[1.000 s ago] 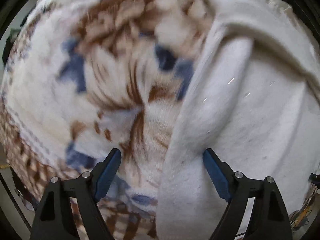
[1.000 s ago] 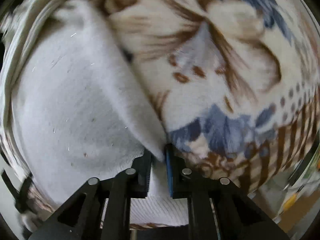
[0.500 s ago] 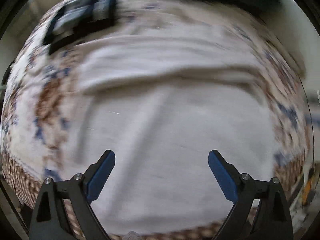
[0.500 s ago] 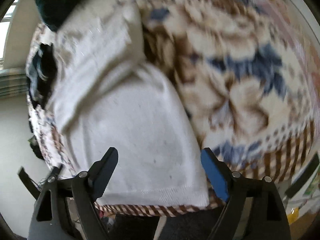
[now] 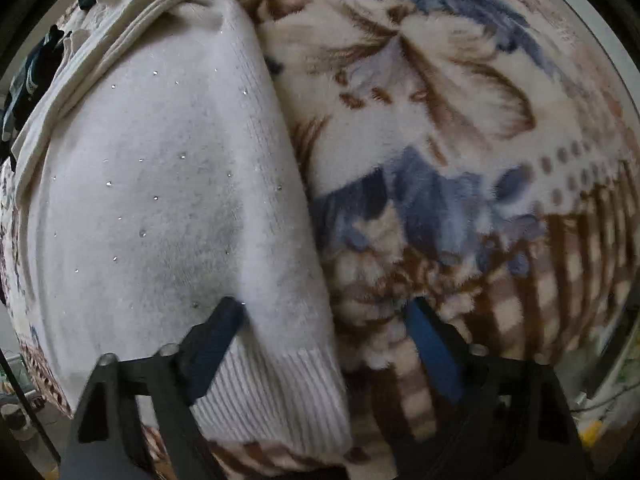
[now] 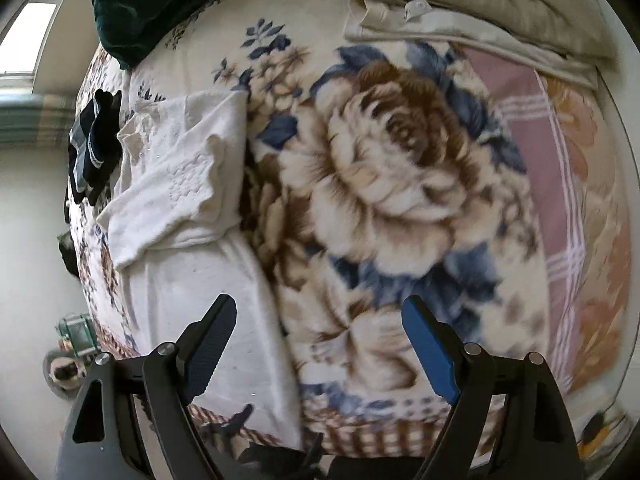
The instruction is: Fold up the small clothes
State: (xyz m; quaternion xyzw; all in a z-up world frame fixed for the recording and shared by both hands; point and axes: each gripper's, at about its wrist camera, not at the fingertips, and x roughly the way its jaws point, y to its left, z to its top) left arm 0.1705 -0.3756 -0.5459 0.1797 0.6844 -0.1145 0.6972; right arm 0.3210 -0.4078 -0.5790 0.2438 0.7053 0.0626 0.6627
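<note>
Sweater (image 5: 160,200) hem sits inside closing, ungripping left tool (image 5: 324,316); right tool (image 6: 320,340) released.

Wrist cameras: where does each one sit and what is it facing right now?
Left wrist: behind the left tongs, close above the white sweater's ribbed hem on the floral blanket; jaws open.
Right wrist: behind the right tongs, higher, angled down across the bed; jaws open, empty.
Shared: sweater and blanket.
</note>
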